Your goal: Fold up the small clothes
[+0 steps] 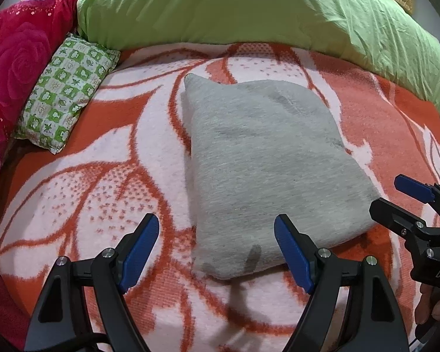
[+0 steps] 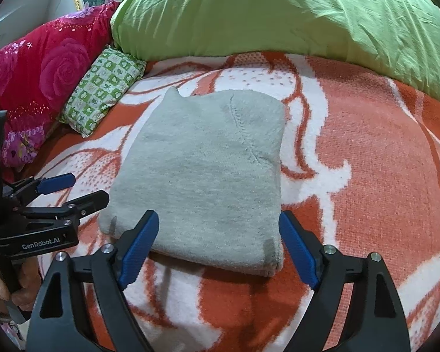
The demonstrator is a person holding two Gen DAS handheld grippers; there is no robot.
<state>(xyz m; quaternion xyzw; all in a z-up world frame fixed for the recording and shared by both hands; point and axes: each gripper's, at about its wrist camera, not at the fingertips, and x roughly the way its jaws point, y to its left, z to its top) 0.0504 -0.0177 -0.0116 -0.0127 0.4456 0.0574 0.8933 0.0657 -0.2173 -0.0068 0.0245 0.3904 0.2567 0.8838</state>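
Left claw (image 1: 217, 252) apart; right claw (image 2: 218, 249) apart | garment (image 2: 202, 176) seam: right view only

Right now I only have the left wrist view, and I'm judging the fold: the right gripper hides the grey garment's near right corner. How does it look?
Observer: The grey garment ends in a tidy corner, layers stacked flat on the blanket.
Operator: Is the right gripper holding anything?
Observer: No. The right gripper is open and empty.
Operator: Any seam on top?
Observer: Yes, a stitched seam crosses the far right part.
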